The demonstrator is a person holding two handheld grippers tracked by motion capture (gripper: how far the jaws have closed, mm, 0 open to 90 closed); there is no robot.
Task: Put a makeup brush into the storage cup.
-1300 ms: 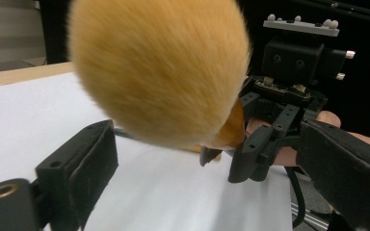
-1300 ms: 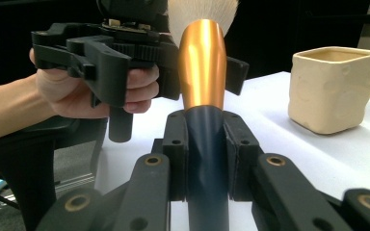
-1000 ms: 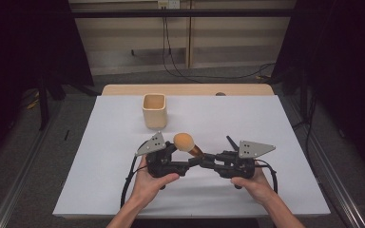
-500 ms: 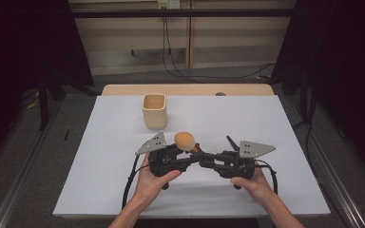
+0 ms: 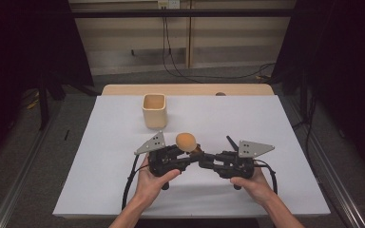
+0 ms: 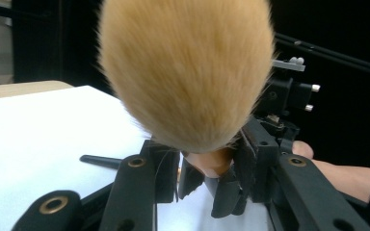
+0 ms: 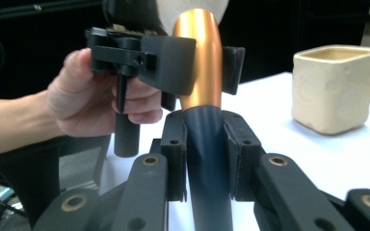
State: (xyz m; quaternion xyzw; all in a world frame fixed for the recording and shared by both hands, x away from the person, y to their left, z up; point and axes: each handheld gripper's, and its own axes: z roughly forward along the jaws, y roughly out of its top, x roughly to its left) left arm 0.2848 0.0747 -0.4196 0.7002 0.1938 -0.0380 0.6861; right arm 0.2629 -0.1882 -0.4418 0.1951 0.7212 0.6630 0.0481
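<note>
A makeup brush (image 5: 185, 141) with a fluffy orange head (image 6: 188, 72), a copper ferrule (image 7: 201, 57) and a dark handle (image 7: 207, 163) is held above the white sheet between both hands. My right gripper (image 5: 203, 159) is shut on the handle, with its pads (image 7: 176, 154) on either side of it. My left gripper (image 5: 193, 152) comes in from the left. Its jaws have just been closing with the brush between them, and its pads (image 7: 173, 57) now press on the ferrule just under the bristles. In the left gripper view the brush head hides much of what lies beyond.
A cream square cup (image 5: 154, 110) stands upright on the white sheet (image 5: 266, 123), behind and left of the grippers. The wooden table edge (image 5: 190, 89) runs along the back. Dark curtains and floor cables lie beyond it.
The left gripper's jaws have narrowed onto the brush below its head. Both hands and the brush have stayed in place.
</note>
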